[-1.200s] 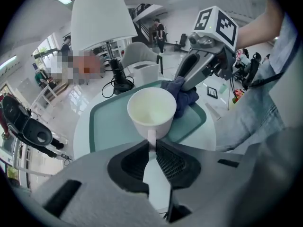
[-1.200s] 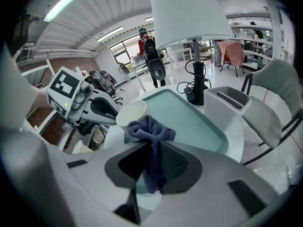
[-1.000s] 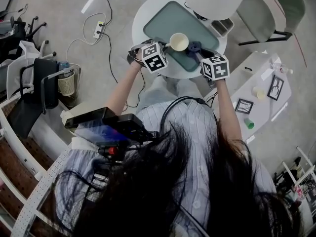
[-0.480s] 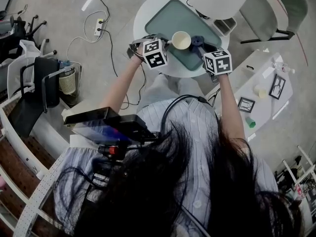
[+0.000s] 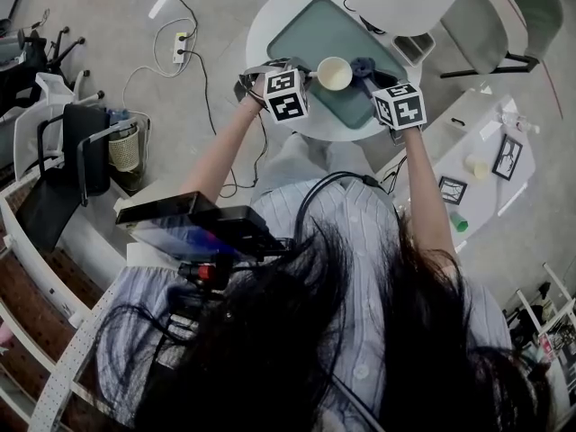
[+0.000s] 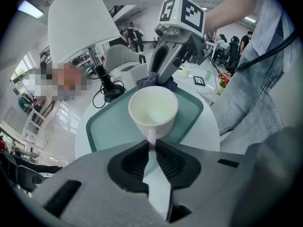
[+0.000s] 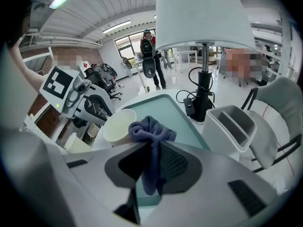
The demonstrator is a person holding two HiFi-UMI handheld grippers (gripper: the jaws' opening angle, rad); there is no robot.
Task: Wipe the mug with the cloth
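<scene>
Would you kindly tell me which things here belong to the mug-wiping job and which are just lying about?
Job: mug, handle held in left gripper; blue cloth, clamped in right gripper.
Lying about: lamp; green tray; white desk organiser; floor power strip.

mug: cream, empty, handle pinched in left hand-held gripper, held over teal tray | cloth: blue-grey, bunched, clamped in right hand-held gripper, pressed against mug's outer wall
</scene>
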